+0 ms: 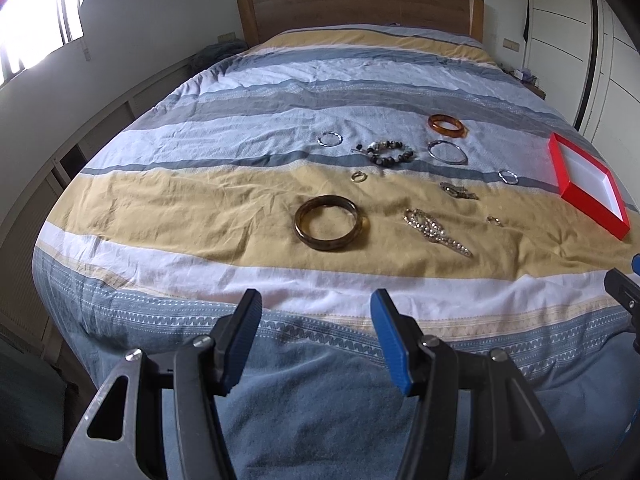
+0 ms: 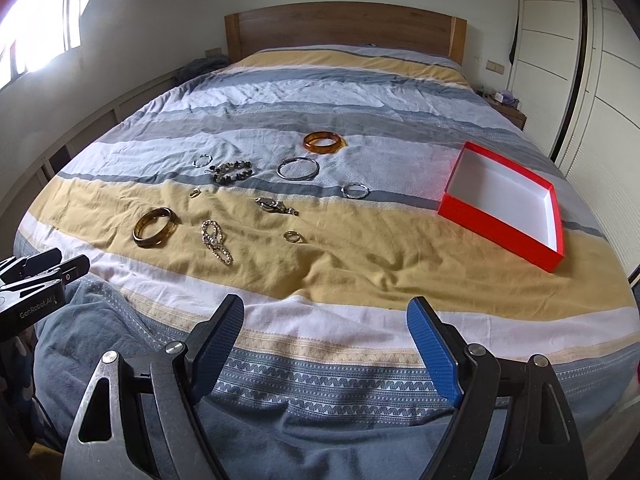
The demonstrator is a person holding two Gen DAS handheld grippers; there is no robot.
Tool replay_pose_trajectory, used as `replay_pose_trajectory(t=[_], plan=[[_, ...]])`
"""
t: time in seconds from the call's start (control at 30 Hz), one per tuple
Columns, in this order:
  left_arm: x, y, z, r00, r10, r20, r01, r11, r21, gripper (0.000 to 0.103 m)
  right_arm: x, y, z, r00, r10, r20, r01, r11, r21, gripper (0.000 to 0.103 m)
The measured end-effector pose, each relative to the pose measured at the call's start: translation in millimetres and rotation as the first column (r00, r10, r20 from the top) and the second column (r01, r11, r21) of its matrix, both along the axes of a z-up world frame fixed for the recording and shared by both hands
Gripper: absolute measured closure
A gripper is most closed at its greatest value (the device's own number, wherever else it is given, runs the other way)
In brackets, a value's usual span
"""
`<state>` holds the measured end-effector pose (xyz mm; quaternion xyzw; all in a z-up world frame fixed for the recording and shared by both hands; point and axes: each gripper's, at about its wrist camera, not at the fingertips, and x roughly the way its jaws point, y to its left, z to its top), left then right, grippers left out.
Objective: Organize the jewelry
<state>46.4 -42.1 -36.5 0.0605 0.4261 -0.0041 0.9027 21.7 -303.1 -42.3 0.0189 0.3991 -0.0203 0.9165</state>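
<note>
Several pieces of jewelry lie on the striped bedspread. A dark brown bangle is nearest, with a rhinestone chain beside it. An amber bangle, a beaded bracelet, a silver bangle and small rings lie farther back. An open red box with a white inside sits at the right, nothing in it. My left gripper and right gripper are open and empty above the bed's foot.
The bed has a wooden headboard at the far end. A bright window is at the left and white wardrobe doors stand at the right. A small bedside table stands by the wardrobe.
</note>
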Motion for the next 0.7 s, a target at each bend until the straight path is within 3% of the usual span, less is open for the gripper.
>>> replay_pose_trajectory(t=[0.7], plan=[[26,-5,-26,0.994,-0.045,-0.099,0.045,0.999,-0.005,0.048,25,8,-22,0.997,0.043,-0.058,-0.042,0.999,0.012,0.02]])
